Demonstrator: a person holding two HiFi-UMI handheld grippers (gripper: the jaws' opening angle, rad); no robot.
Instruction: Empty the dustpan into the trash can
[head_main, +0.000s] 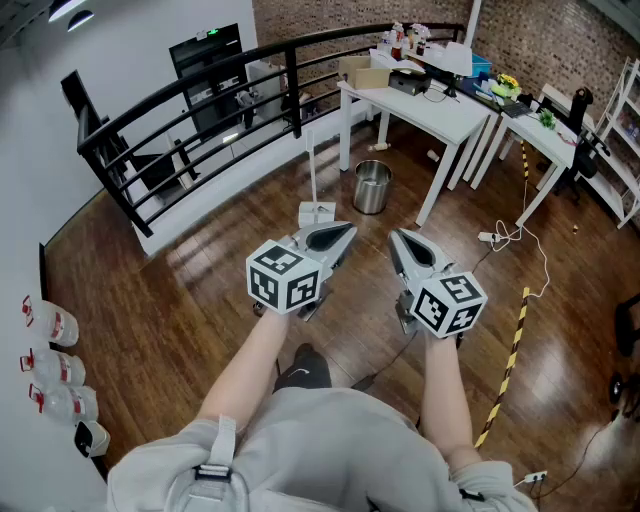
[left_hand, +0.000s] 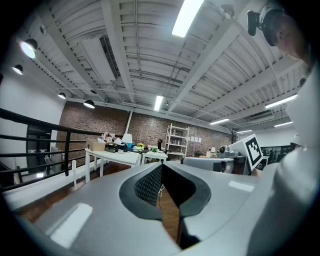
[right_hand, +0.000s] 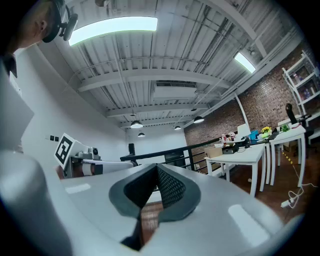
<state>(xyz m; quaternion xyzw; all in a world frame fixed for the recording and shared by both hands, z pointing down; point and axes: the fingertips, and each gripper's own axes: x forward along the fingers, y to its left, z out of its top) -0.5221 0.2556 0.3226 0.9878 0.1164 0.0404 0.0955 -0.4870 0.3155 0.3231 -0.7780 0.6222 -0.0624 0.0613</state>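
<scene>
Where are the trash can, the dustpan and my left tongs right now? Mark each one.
Trash can (head_main: 371, 195): head view, on its steel side wall.
Dustpan (head_main: 316, 213): head view, on the white pan body at the floor.
Left tongs (head_main: 348, 231): head view, at the closed tips.

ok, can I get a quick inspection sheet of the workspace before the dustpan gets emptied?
Surface: wooden floor, glossy.
Job's things: white dustpan on the floor, handle upright; metal trash can beyond it, apart, beside the white table.
Clutter: bottles at left edge; table's far end crowded.
Grippers: left tool shut, empty; right tool shut, empty.
Cables: white cable trailing on floor right of the table.
Surroundings: black railing, brick wall, striped floor tape.
</scene>
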